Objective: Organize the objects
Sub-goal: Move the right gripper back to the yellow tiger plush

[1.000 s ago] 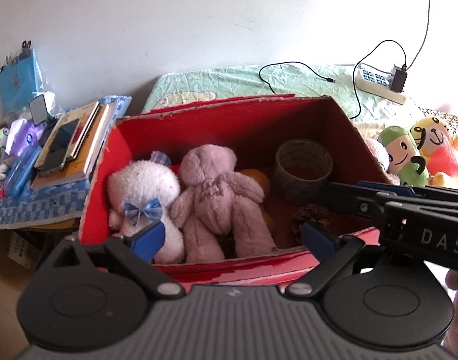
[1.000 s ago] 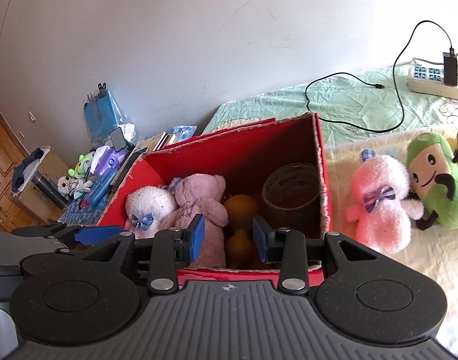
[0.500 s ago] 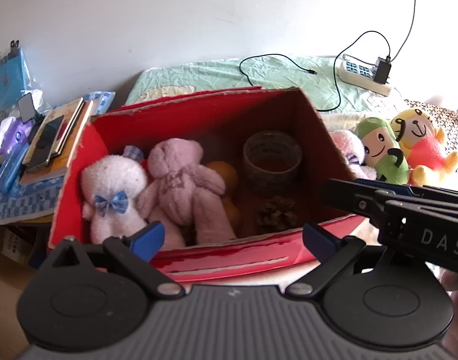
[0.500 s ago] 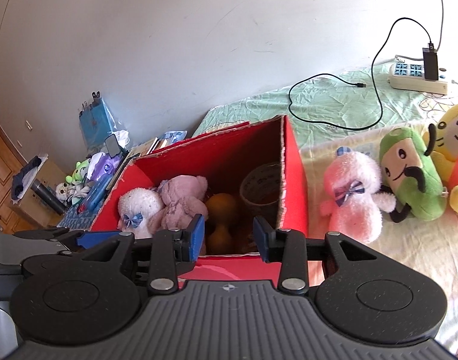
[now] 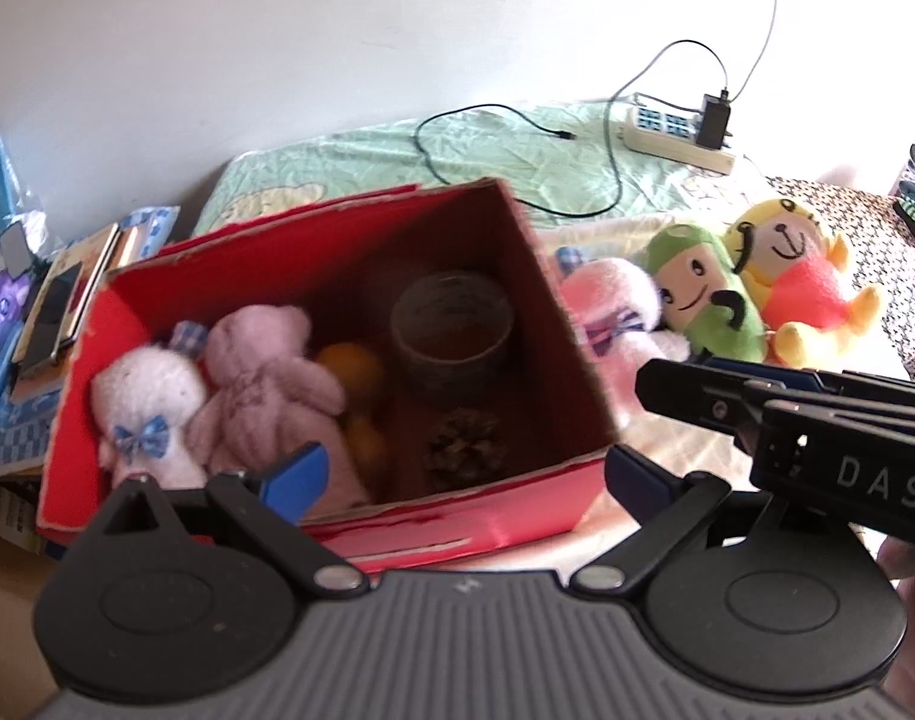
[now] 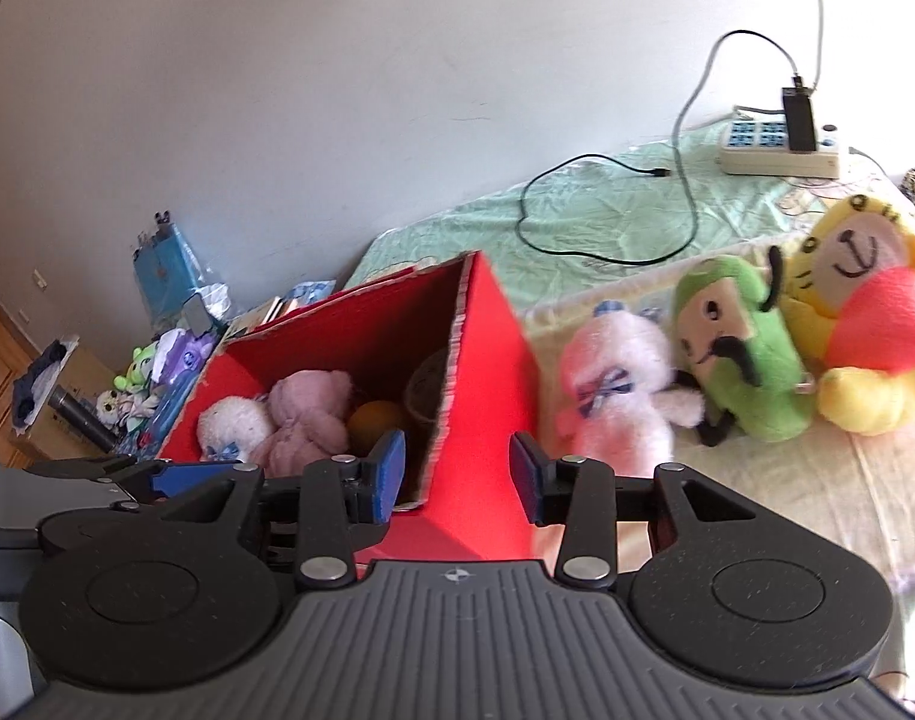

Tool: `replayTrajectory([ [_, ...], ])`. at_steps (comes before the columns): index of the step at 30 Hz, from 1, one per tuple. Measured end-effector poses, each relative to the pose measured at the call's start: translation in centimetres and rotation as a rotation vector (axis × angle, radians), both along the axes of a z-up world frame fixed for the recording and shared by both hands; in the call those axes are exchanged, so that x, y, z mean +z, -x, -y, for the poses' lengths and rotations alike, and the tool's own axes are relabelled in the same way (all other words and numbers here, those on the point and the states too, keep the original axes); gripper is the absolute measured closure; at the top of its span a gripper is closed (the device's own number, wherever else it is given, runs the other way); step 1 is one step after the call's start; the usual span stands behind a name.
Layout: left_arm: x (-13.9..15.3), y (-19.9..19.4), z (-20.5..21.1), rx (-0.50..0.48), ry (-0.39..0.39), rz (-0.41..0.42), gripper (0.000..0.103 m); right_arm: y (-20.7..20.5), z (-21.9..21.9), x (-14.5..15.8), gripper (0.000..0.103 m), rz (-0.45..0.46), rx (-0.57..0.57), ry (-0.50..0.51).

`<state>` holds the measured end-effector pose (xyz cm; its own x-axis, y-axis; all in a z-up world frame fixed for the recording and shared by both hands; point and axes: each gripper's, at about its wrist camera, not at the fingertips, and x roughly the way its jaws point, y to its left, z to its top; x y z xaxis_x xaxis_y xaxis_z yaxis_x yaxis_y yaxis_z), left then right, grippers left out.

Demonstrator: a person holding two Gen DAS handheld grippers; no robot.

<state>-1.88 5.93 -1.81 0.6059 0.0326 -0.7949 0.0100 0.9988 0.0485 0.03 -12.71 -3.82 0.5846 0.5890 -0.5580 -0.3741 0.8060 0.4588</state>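
A red cardboard box stands open on the bed. Inside lie a white plush, a pink bear, oranges, a woven cup and a pinecone. My left gripper hovers open over the box's near wall, holding nothing. To the right of the box, a pink plush, a green plush and a yellow-red plush sit in a row on the sheet. My right gripper is open and empty above the box's right corner, short of the pink plush.
A power strip with a charger and a black cable lies on the green sheet behind the toys. Left of the box, a side table holds books and a phone, small figures and a blue bag. A wall rises behind.
Both views have swung to the right: the box has slid left in frame and the three plush toys on the bed have come further into view. The gripper openings look unchanged.
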Motion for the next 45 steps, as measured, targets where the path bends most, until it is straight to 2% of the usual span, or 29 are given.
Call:
replayTrajectory([
  [20, -1.0, -2.4, 9.5, -0.1, -0.018, -0.032, 0.004, -2.3, 9.0, -2.4, 0.06, -0.089, -0.084, -0.007],
  [24, -1.5, -2.9, 10.9, -0.061, -0.081, -0.031, 0.002, -3.0, 10.6, -3.0, 0.06, -0.107, -0.092, 0.0],
  [28, -1.5, -3.3, 11.2, -0.02, -0.107, -0.032, 0.003, -3.5, 12.0, -3.6, 0.06, -0.126, -0.098, -0.015],
  [33, -0.4, -3.4, 12.3, -0.001, -0.15, 0.016, 0.002, -4.3, 13.4, -3.6, 0.06, -0.124, -0.092, -0.025],
  [39, -0.3, -4.2, 14.0, -0.015, -0.131, 0.013, 0.002, -4.9, 14.6, -4.3, 0.06, -0.134, -0.079, -0.022],
  [45, -1.3, -5.6, 16.0, -0.053, -0.098, -0.02, 0.002, -5.7, 17.4, -4.4, 0.06, -0.137, -0.138, -0.025],
])
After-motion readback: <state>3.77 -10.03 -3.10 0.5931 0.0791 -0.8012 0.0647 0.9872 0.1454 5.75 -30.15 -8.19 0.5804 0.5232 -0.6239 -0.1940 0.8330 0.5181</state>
